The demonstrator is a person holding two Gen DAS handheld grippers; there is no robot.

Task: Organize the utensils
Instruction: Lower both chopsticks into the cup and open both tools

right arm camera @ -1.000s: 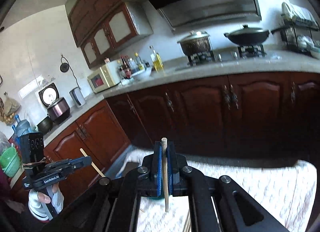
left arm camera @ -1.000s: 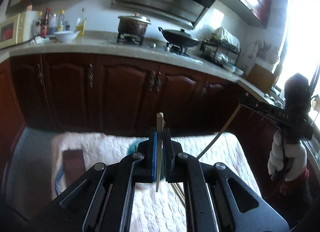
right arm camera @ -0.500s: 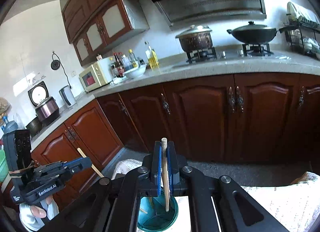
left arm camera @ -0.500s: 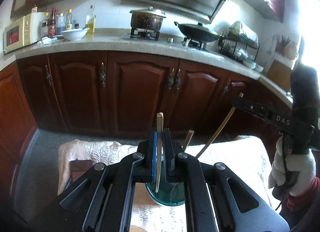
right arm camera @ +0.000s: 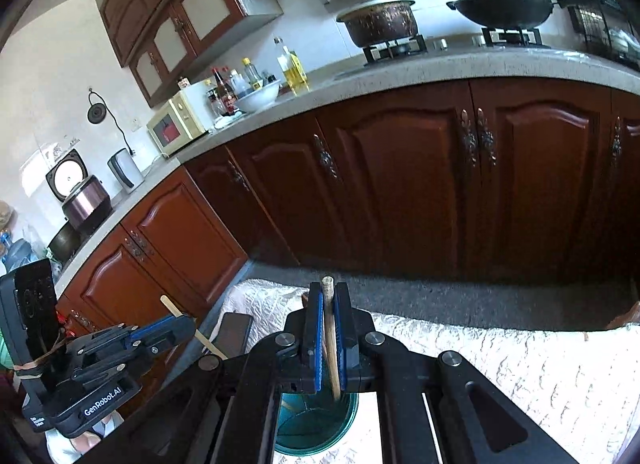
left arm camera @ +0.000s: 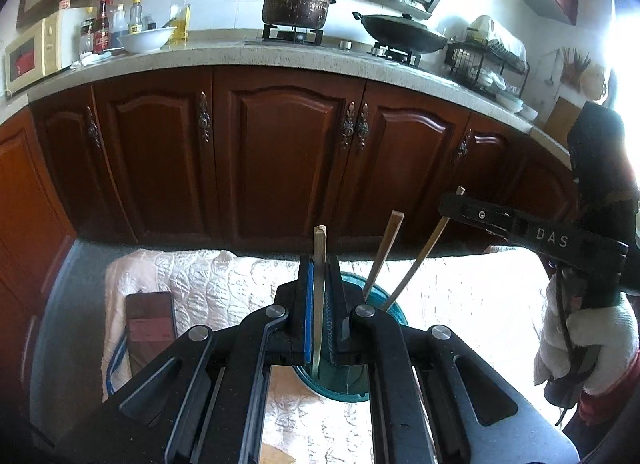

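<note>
Now both grippers hang over the round teal cup (left arm camera: 394, 314), which sat farther off a second ago. Left gripper (left arm camera: 320, 318) is clamped on a pale wooden chopstick (left arm camera: 319, 264); right gripper (right arm camera: 329, 338) pinches another chopstick (right arm camera: 330, 328). Release into the cup seems next.

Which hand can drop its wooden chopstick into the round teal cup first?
Probably right: the right gripper has its thin wooden chopstick slanting down to the round teal cup rim. The left gripper holds its flat chopstick over it.
</note>
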